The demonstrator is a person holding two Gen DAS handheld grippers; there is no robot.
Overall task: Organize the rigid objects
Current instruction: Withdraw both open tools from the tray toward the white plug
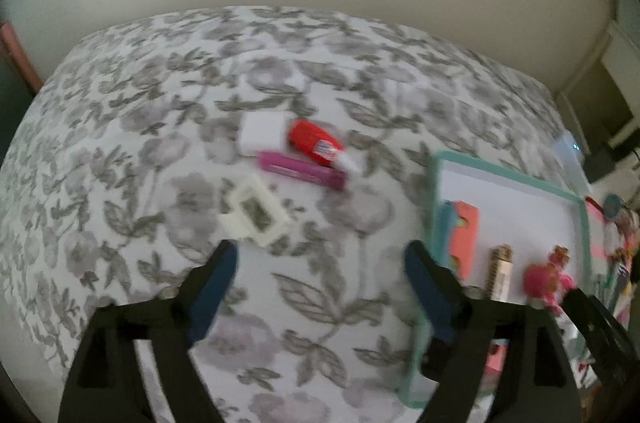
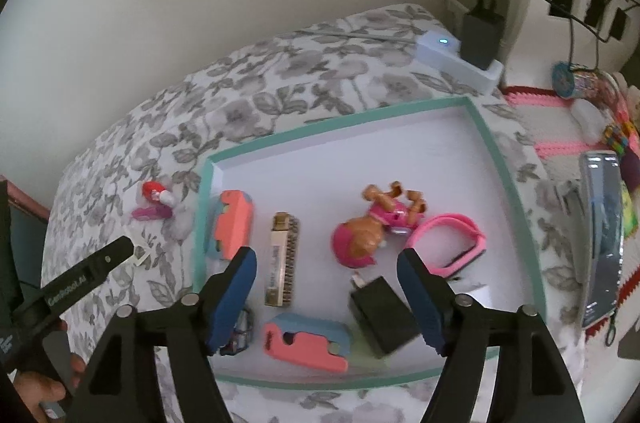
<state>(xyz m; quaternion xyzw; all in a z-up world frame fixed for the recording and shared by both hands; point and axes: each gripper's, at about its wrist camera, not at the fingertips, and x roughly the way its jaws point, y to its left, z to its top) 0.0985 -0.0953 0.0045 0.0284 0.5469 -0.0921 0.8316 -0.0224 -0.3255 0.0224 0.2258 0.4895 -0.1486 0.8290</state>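
Two grippers open | left gripper [image 1: 320, 263] empty, white clip [image 1: 256, 217] just beyond | right gripper [image 2: 326, 267] above tray [image 2: 492, 139]

Each view looks steeply down along its own gripper's two fingers, from close above a bed with a flowered cover [image 1: 160, 151]. The left wrist view faces the open cover toward the wall edge, with the teal-rimmed tray [image 1: 436, 183] cut off at its right. The right wrist view sits over that tray [image 2: 488, 127], near the bed's far right corner. Both share the tray and the red glue bottle [image 1: 316, 143] [image 2: 154, 191].
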